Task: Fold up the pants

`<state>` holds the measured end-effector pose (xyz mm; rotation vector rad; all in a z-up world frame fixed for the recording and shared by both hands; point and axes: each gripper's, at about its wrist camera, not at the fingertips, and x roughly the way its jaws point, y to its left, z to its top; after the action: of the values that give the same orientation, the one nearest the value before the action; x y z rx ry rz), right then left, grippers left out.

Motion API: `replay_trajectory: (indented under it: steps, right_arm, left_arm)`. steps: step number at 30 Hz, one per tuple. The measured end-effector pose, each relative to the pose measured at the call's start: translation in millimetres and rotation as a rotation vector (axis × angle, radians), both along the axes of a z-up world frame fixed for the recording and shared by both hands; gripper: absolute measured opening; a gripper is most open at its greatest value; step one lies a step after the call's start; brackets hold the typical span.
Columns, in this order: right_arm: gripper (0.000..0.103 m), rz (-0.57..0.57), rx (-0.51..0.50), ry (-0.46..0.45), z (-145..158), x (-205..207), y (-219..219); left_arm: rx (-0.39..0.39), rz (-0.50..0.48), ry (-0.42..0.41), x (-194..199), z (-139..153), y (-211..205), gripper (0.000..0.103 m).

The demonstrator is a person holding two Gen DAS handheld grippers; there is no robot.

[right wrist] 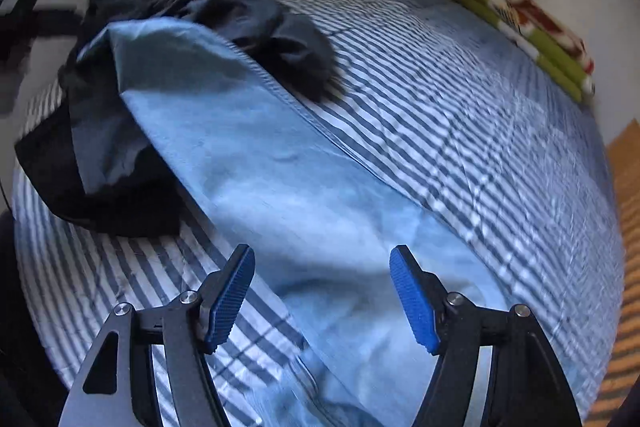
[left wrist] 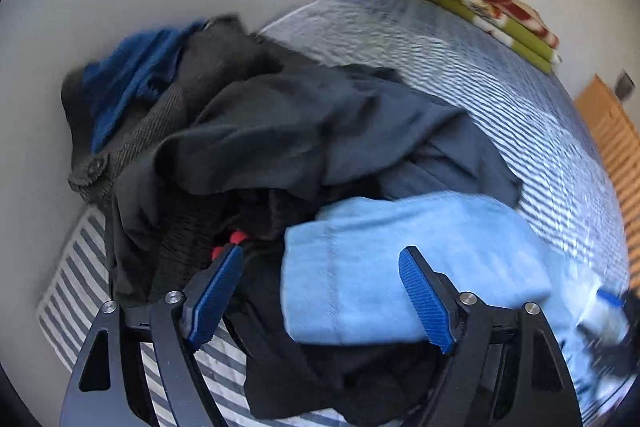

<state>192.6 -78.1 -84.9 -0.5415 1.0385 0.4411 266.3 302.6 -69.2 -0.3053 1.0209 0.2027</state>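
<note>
Light-blue pants (right wrist: 256,163) lie stretched on the striped bed (right wrist: 460,131), one end against the dark clothes pile (left wrist: 260,131), no fold made yet. Left tool (left wrist: 320,291) & right tool (right wrist: 322,291) both gape wide above the pants, holding nothing; folding appears barely begun.

I saw the light blue pants (right wrist: 256,163) as soft, matt cloth with a stitched seam down one edge. The dark clothes pile (left wrist: 256,131) was matt fabric too, one grey-brown piece coarsely ribbed, with a dull button. The striped bedsheet (right wrist: 460,131) looked like thin, crinkled cotton. My left gripper (left wrist: 322,299) had ridged blue plastic pads (left wrist: 424,303) on smooth black arms with shiny metal screws. The folded blanket (left wrist: 488,7) looked fleecy
</note>
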Motion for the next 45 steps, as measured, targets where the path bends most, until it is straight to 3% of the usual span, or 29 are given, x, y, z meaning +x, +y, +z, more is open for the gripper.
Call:
replay_trajectory:
  steps: [4, 6, 7, 8, 9, 10, 12, 16, 25, 27, 31, 33, 35, 36, 38, 39, 40, 42, 45]
  right_arm:
    - [0.066, 0.064, -0.120, -0.066, -20.9, 0.1, 35.5]
    - [0.066, 0.071, -0.185, -0.110, -27.5, 1.6, 42.4]
    - [0.066, 0.066, -0.213, -0.130, -30.2, 3.4, 43.8]
    - [0.064, 0.059, -0.237, -0.142, -32.7, 4.9, 44.3]
    - [0.051, 0.055, -0.243, -0.142, -32.6, 6.1, 41.2]
    - [0.031, 0.041, -0.250, -0.134, -32.5, 9.4, 41.0]
    - [0.012, 0.002, -0.258, -0.113, -33.0, 14.5, 35.5]
    - [0.004, -0.069, -0.255, -0.166, -20.5, 15.4, 19.7]
    - [0.003, -0.228, -0.125, -0.300, 52.4, 0.0, -32.4]
    - [0.003, -0.254, -0.122, -0.357, 70.1, -10.0, -41.0]
    - [0.003, -0.274, -0.064, -0.367, 96.0, -7.7, -57.6]
    - [0.004, -0.316, -0.078, -0.397, 95.5, 8.6, -61.7]
    - [0.006, -0.317, -0.077, -0.344, 79.8, 39.3, -58.2]
    - [0.013, -0.297, -0.069, -0.287, 68.1, 55.4, -55.2]
    - [0.037, -0.311, -0.053, -0.193, 44.8, 84.7, -55.0]
    - [0.046, -0.329, -0.038, -0.165, 38.7, 92.6, -57.7]
    - [0.046, -0.347, 0.005, -0.135, 37.0, 97.0, -64.2]
    - [0.047, -0.357, 0.094, -0.097, 44.1, 91.6, -79.4]
    - [0.047, -0.344, 0.171, -0.083, 63.2, 66.9, -109.1]
  left_arm:
    - [-0.123, 0.034, 0.089, 12.3, -27.9, 19.5, 0.087]
    - [-0.197, 0.032, 0.091, 11.9, -36.1, 22.6, 0.084]
    - [-0.208, 0.039, 0.073, 10.0, -35.5, 22.8, 0.065]
    - [-0.213, 0.042, 0.053, 8.8, -33.3, 22.4, 0.052]
    - [-0.228, 0.037, 0.043, 8.7, -32.1, 21.9, 0.032]
    - [-0.234, 0.042, 0.036, 8.8, -30.3, 21.7, 0.029]
    - [-0.240, 0.042, 0.009, 8.1, -25.2, 19.6, 0.022]
    - [-0.191, 0.028, -0.057, 1.0, -0.9, 5.9, 0.016]
    - [-0.054, -0.096, -0.317, -45.8, 123.8, -50.7, 0.015]
    - [-0.032, -0.118, -0.347, -51.2, 150.8, -64.8, 0.015]
    - [-0.023, -0.180, -0.399, -47.9, 195.4, -83.2, 0.015]
    - [0.016, -0.182, -0.407, -25.1, 200.3, -92.0, 0.015]
    - [0.058, -0.140, -0.391, 9.8, 192.7, -96.6, 0.015]
    - [0.095, -0.122, -0.378, 31.8, 183.0, -96.3, 0.019]
    - [0.129, -0.060, -0.311, 71.0, 156.3, -88.2, 0.027]
    - [0.124, -0.016, -0.251, 88.9, 142.9, -82.1, 0.037]
    - [0.076, 0.024, -0.210, 100.5, 130.6, -74.0, 0.037]
    - [-0.027, 0.032, -0.225, 103.5, 121.1, -67.1, 0.037]
    - [-0.048, -0.028, -0.269, 83.1, 126.6, -83.2, 0.037]
